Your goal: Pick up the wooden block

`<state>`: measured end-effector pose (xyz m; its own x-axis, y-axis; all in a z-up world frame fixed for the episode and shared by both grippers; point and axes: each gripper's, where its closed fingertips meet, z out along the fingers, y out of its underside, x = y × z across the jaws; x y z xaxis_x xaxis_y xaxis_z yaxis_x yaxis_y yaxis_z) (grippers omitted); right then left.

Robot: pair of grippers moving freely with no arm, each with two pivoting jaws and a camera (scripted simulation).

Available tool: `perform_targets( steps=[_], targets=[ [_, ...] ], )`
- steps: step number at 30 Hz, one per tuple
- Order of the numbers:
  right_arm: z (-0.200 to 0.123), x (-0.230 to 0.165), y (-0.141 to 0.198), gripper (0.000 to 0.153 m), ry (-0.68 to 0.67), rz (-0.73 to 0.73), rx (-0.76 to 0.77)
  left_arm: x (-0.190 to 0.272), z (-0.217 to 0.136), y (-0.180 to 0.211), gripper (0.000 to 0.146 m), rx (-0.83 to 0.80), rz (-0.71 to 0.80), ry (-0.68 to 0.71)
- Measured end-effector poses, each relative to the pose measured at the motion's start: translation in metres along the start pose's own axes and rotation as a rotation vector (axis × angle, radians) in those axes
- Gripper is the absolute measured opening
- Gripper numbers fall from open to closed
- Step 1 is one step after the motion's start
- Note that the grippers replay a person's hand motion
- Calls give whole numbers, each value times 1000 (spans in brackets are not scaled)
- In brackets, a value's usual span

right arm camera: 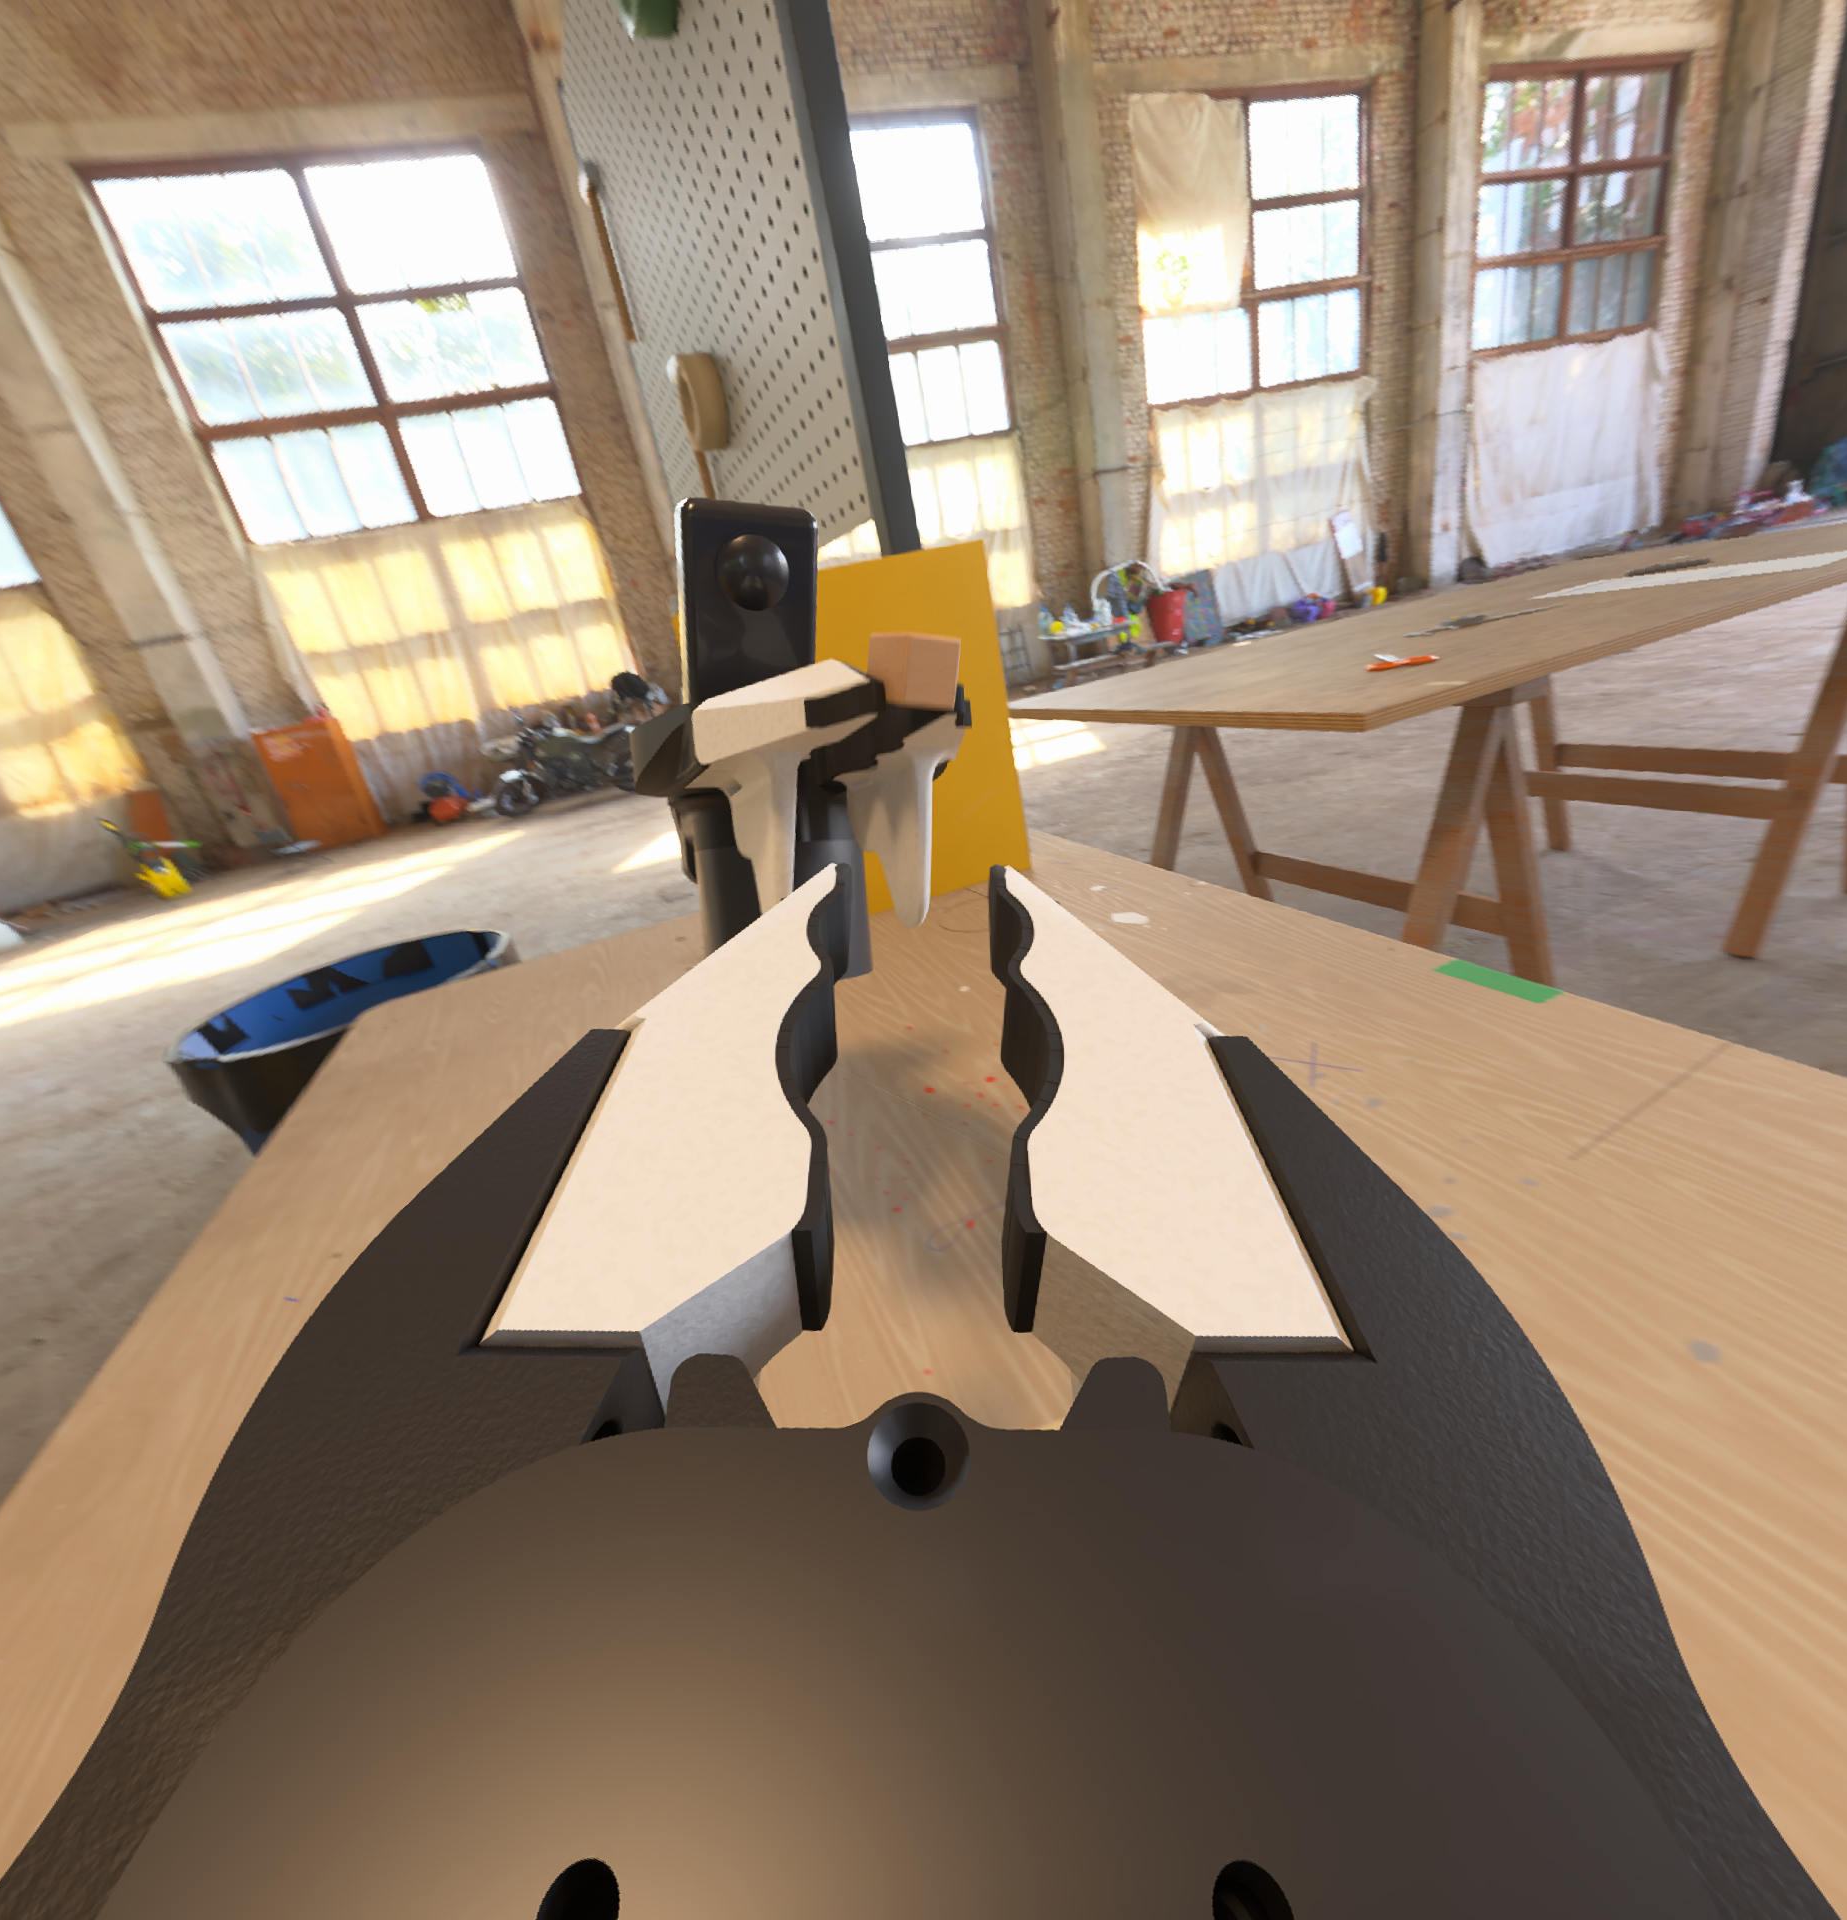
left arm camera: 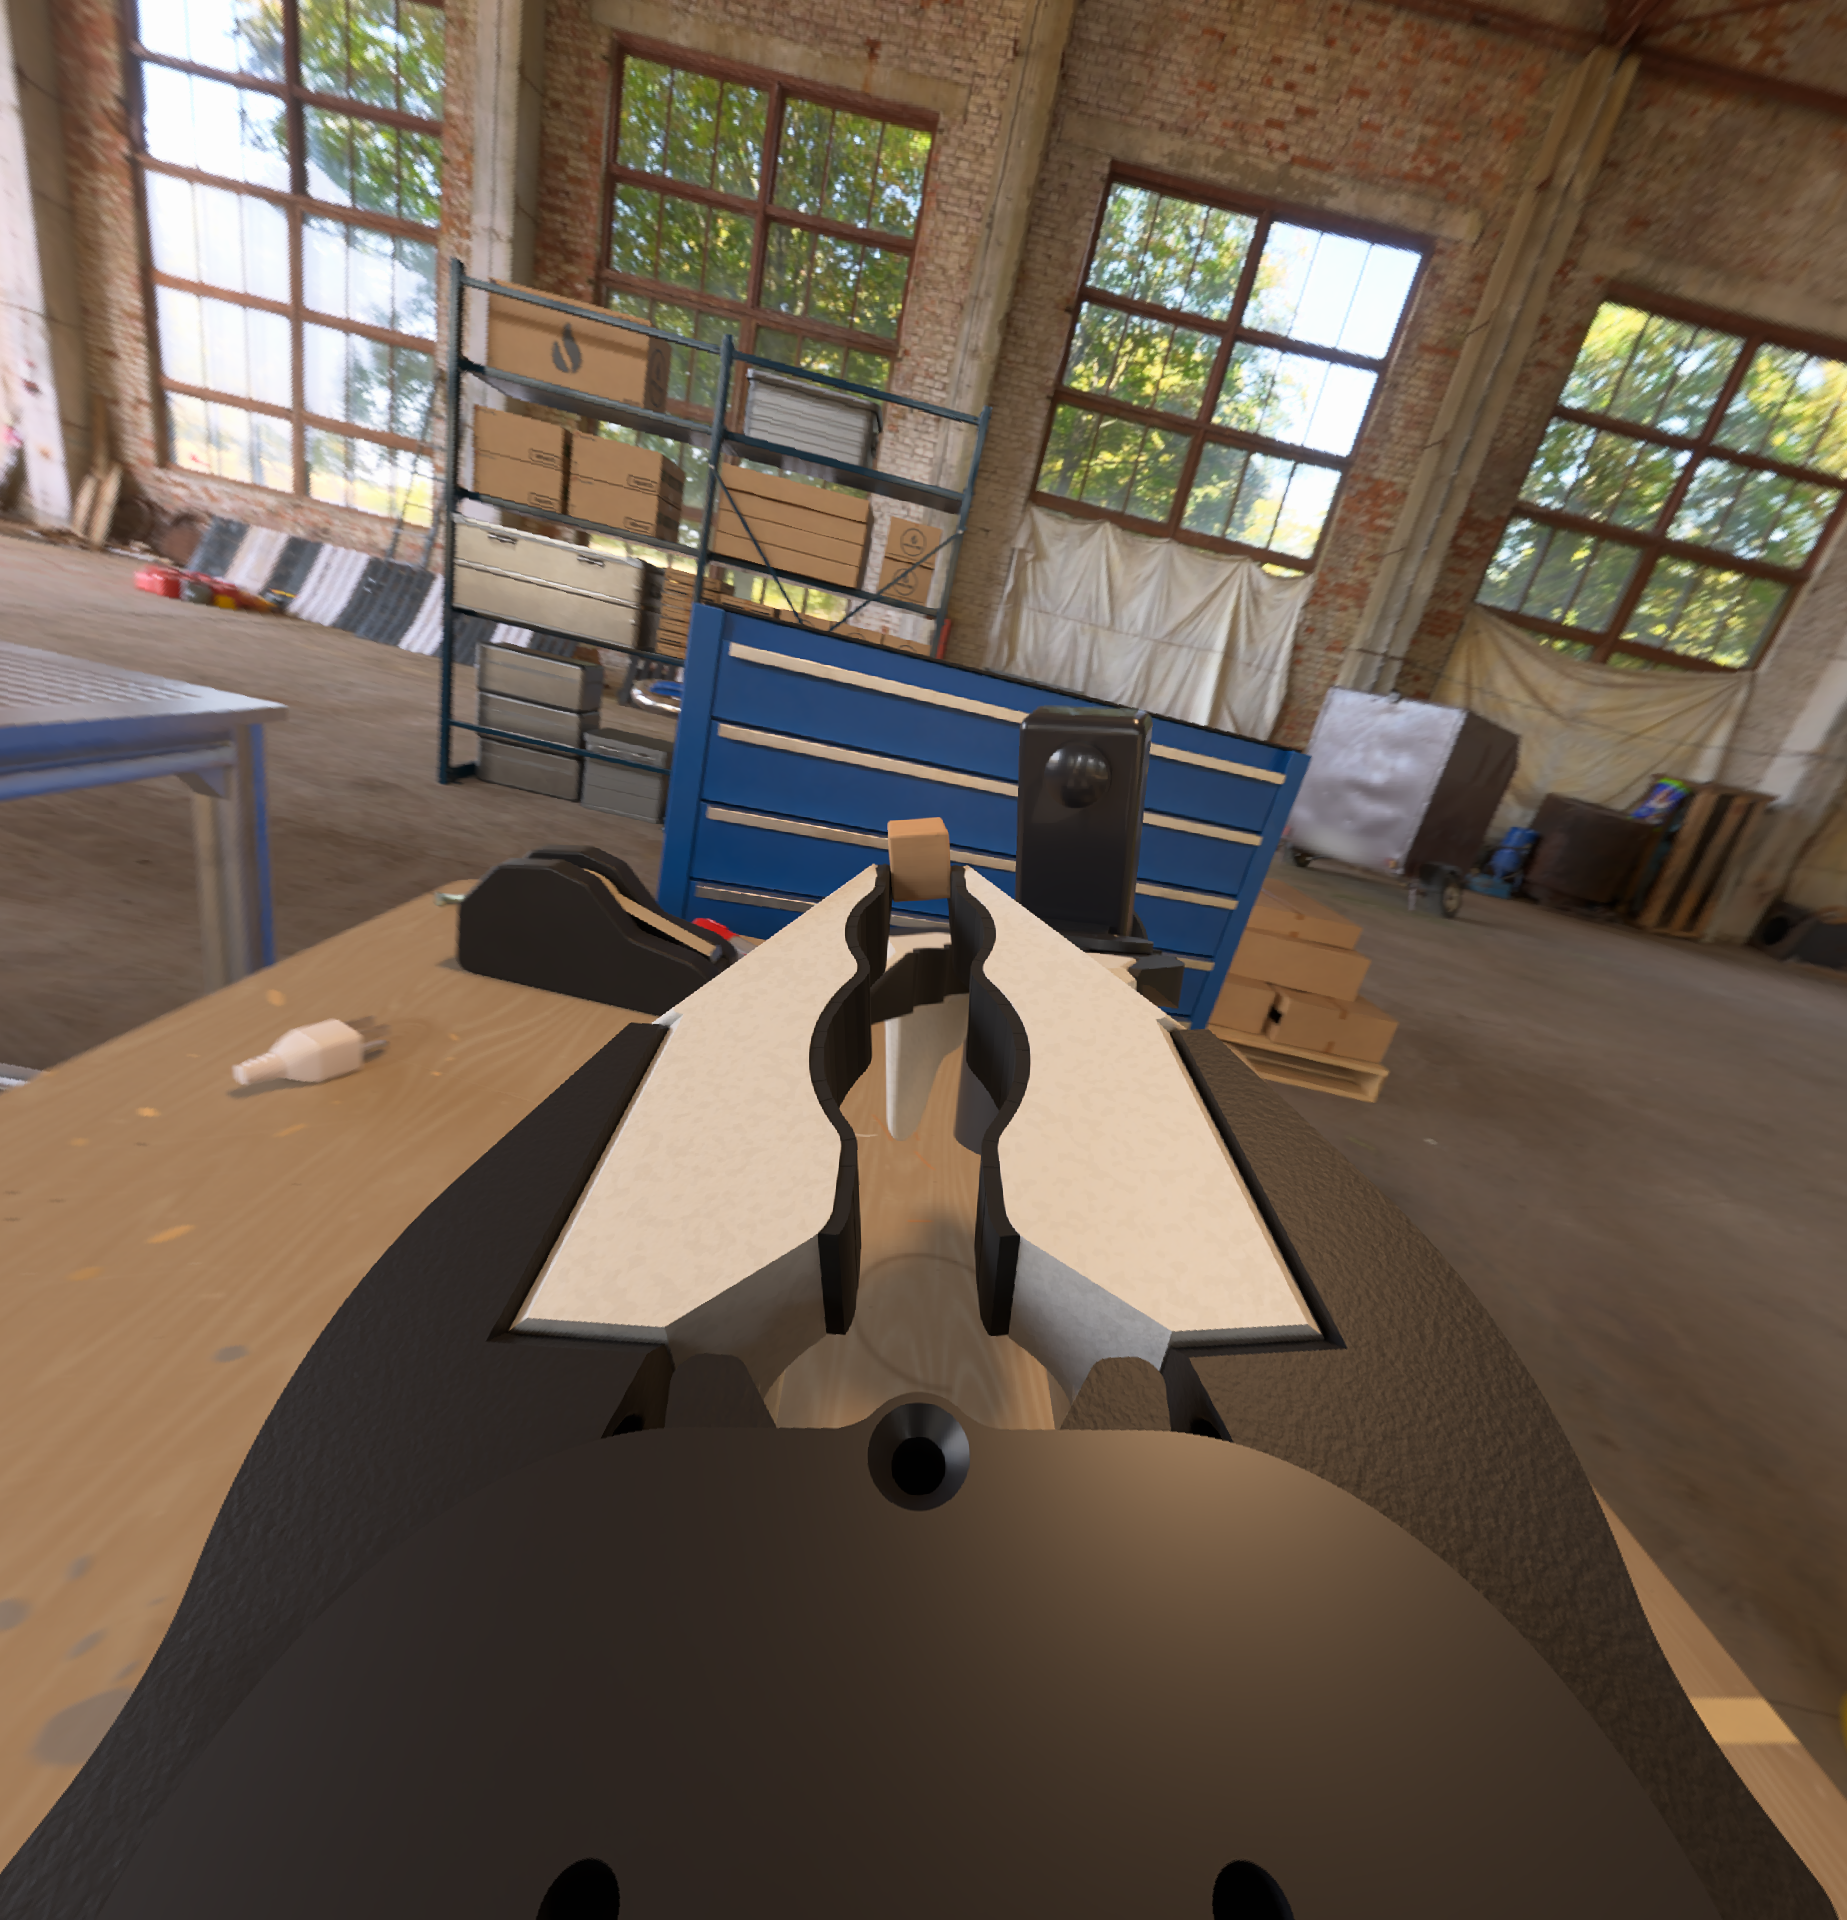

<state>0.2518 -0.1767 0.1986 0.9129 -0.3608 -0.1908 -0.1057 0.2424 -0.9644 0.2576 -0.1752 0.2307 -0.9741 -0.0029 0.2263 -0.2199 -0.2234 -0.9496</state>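
The wooden block (left arm camera: 917,857) is a small tan cube, pinched between the fingertips of my left gripper (left arm camera: 919,881). My left gripper is shut on it and holds it above the wooden table (left arm camera: 171,1247). In the right wrist view the left gripper (right arm camera: 898,717) faces me with the block (right arm camera: 911,670) at its tips, well off the table (right arm camera: 1521,1247). My right gripper (right arm camera: 917,888) is open and empty, low over the table, pointing at the left one from just below. It also shows in the left wrist view (left arm camera: 1080,821), behind the block.
A black tape dispenser (left arm camera: 576,935) and a white plug (left arm camera: 306,1049) lie on the table's left part. A blue drawer cabinet (left arm camera: 846,727) stands beyond the far edge. A yellow board (right arm camera: 966,790), a pegboard (right arm camera: 732,260), a blue bucket (right arm camera: 347,997) and green tape (right arm camera: 1495,980) show in the right wrist view.
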Motion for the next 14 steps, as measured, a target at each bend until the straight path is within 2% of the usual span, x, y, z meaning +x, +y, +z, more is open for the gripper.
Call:
perform_targets(
  steps=[3, 6, 8, 11, 14],
  targets=[
    [-2, 8, 3, 12, 53, -47, -38, -1, 9, 9, 11, 11, -58, 25],
    [-2, 10, 7, 3, 61, -53, -53, -6, 12, 14, 11, -4, -113, 32],
    [-1, 11, 9, 3, 58, -44, -60, -8, 11, 16, 11, 0, -129, 37],
    [2, 10, 13, 16, 32, -14, -70, -16, 7, 20, 11, -10, -150, 9],
    [4, 12, 15, 11, 53, -10, -74, -17, 2, 21, 11, -9, -165, 15]
  ],
)
